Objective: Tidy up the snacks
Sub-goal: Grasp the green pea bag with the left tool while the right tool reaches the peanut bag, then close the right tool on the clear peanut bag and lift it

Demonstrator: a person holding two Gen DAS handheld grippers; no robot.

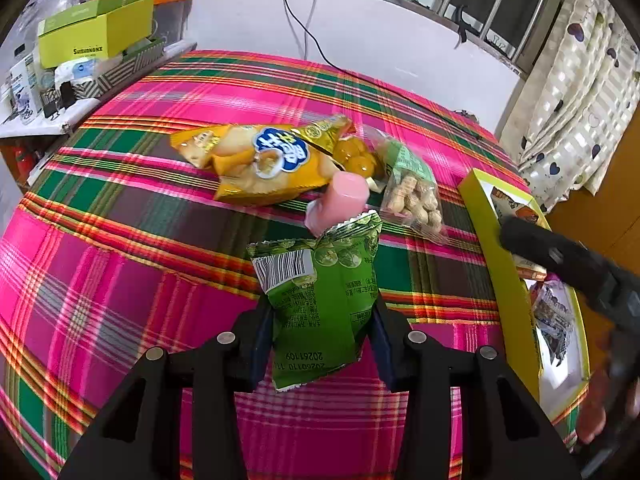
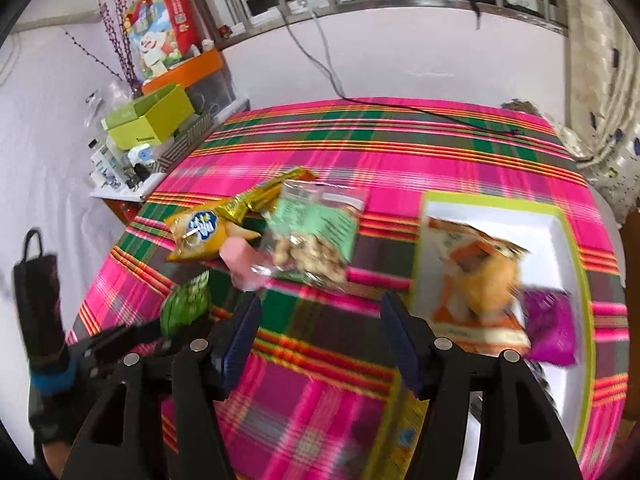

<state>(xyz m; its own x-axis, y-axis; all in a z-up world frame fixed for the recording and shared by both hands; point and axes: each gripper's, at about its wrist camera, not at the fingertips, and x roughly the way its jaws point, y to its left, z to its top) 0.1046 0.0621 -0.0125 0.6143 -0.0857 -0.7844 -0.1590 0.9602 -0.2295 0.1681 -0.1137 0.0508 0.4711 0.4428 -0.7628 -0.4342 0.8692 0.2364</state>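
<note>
A pink, green and orange plaid cloth (image 1: 140, 240) covers the table. At the far left, a lime-green cardboard box (image 1: 94, 30) sits on a cluttered side shelf, with an orange bin (image 2: 188, 70) behind it. A black cable (image 1: 296, 20) hangs down the white far wall, and a heart-patterned curtain (image 1: 576, 120) hangs at far right.

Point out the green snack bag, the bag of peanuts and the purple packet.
green snack bag (image 1: 324, 304), left wrist view, middle of its printed back.
bag of peanuts (image 1: 416, 196), left wrist view, on the peanuts.
purple packet (image 2: 550, 328), right wrist view, its middle.
</note>
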